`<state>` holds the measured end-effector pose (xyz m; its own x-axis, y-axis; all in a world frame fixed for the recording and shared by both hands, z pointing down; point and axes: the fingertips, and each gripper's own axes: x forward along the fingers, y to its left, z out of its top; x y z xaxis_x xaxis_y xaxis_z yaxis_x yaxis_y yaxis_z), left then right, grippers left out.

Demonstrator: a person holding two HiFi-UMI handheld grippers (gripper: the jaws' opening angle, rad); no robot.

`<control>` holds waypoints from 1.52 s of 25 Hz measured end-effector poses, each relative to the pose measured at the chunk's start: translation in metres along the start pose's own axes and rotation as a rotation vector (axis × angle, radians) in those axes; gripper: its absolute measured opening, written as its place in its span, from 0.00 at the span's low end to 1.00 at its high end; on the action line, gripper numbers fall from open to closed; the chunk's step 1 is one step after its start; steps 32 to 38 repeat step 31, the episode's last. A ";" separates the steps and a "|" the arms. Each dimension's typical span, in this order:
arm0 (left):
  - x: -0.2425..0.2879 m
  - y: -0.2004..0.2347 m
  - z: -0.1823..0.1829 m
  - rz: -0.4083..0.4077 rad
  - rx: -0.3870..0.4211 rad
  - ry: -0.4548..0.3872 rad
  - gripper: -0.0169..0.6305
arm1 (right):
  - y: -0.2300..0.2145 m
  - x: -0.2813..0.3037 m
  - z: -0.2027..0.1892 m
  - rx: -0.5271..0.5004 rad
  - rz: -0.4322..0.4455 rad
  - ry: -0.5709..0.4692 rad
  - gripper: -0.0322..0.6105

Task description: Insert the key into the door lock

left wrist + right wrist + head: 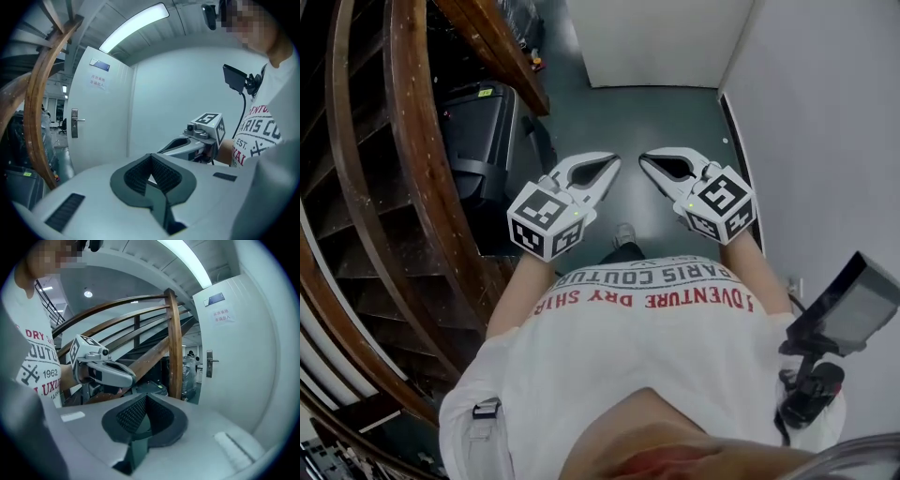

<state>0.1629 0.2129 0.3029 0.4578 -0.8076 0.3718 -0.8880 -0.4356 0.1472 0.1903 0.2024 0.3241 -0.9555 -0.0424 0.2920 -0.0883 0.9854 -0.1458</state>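
I hold my left gripper (pixel 612 166) and right gripper (pixel 646 160) ahead of my chest, bare forearms extended. Left points toward 1 o'clock, right toward 11 o'clock, tips near but apart. All jaws are pressed together, gripping nothing.

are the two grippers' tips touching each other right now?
Apart. The head view shows a strip of dark floor between the tip of the left gripper and the tip of the right gripper.

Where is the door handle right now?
In the left gripper view the door handle sits at the left on the white door, just right of the curved wooden railing.
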 end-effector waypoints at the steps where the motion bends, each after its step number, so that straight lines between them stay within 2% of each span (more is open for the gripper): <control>1: -0.003 -0.010 0.000 0.000 -0.003 0.000 0.03 | 0.004 -0.009 -0.001 0.002 -0.006 -0.005 0.05; 4: -0.009 -0.027 0.002 0.005 0.002 0.000 0.03 | 0.011 -0.026 0.002 -0.010 -0.021 -0.018 0.05; 16: -0.016 -0.023 0.013 0.020 -0.006 -0.029 0.03 | 0.016 -0.026 0.014 -0.033 -0.022 -0.017 0.05; 23: -0.013 -0.036 0.020 -0.004 0.008 -0.032 0.03 | 0.016 -0.034 0.020 -0.037 -0.033 -0.025 0.05; 31: -0.014 -0.015 0.016 -0.003 0.018 -0.032 0.03 | 0.000 -0.018 0.023 -0.046 -0.046 -0.033 0.05; 38: -0.014 -0.015 0.016 -0.003 0.018 -0.032 0.03 | 0.000 -0.018 0.023 -0.046 -0.046 -0.033 0.05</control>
